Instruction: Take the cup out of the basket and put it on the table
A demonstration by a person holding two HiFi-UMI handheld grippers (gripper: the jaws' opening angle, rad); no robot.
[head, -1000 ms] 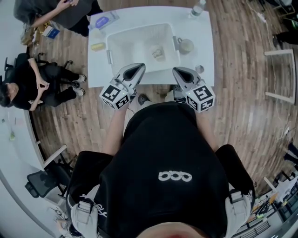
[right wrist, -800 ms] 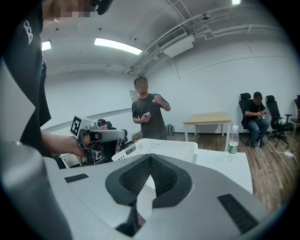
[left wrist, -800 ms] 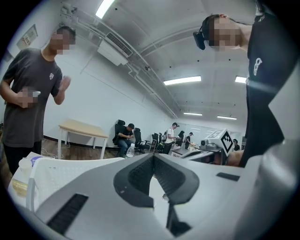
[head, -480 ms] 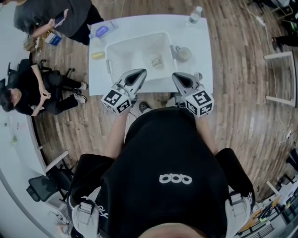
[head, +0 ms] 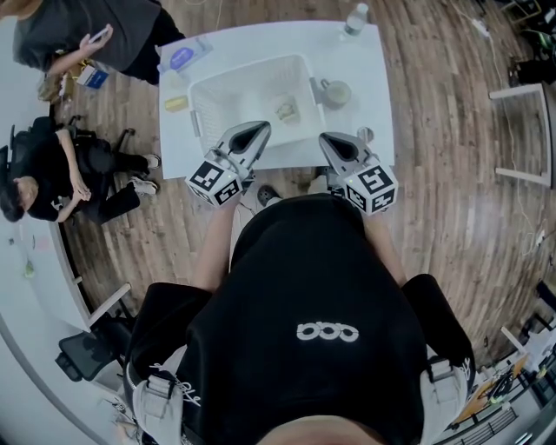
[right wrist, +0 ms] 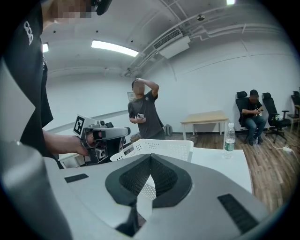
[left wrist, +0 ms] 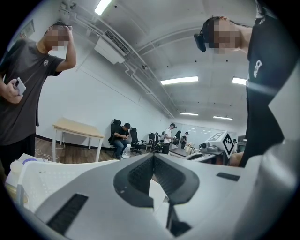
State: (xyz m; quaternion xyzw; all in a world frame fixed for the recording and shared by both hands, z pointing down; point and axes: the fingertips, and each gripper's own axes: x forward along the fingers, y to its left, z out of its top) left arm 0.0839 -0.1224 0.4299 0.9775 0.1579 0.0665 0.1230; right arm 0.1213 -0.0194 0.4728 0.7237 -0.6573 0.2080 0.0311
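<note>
Lying toward the right of the white basket (head: 208,96), upper middle of the head view, the small pale cup (head: 287,110) looks light, stiff and maybe slick, best pinched across its rim; both the left gripper (head: 261,130) and right gripper (head: 327,139) hang clenched, empty.

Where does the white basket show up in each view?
Head view: basket at top centre.
Left gripper view: basket at the lower left edge.
Right gripper view: basket at centre.
Shared landmark, same order: water bottle top right; bottle centre-left; bottle right.
</note>
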